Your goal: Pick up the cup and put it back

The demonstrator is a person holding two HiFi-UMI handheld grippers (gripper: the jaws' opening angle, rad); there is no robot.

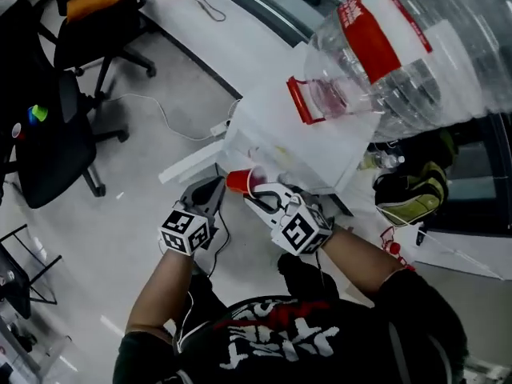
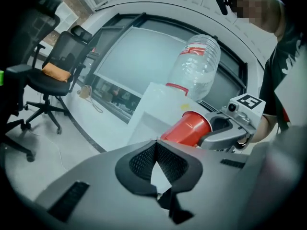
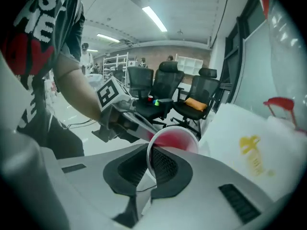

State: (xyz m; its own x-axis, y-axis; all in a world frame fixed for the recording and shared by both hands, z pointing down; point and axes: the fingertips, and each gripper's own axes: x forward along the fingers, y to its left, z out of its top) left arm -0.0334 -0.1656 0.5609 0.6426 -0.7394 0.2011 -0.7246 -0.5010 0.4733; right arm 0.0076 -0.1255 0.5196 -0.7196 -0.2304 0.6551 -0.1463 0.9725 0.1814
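A red plastic cup (image 1: 238, 181) hangs in the air in front of a white water dispenser (image 1: 298, 144), lying on its side. My right gripper (image 1: 251, 194) is shut on the cup's rim. In the right gripper view the white inner rim of the cup (image 3: 173, 140) is pinched between the two pads, at the gripper (image 3: 148, 153). My left gripper (image 1: 213, 190) is just left of the cup, shut with nothing in it. From the left gripper (image 2: 154, 143) the cup (image 2: 190, 127) shows right behind the closed tips.
A big clear water bottle (image 1: 404, 46) sits upside down on the dispenser. Black office chairs (image 1: 48, 142) stand to the left, with cables on the floor (image 1: 164, 118). A bag and bottles (image 1: 408, 190) lie to the right.
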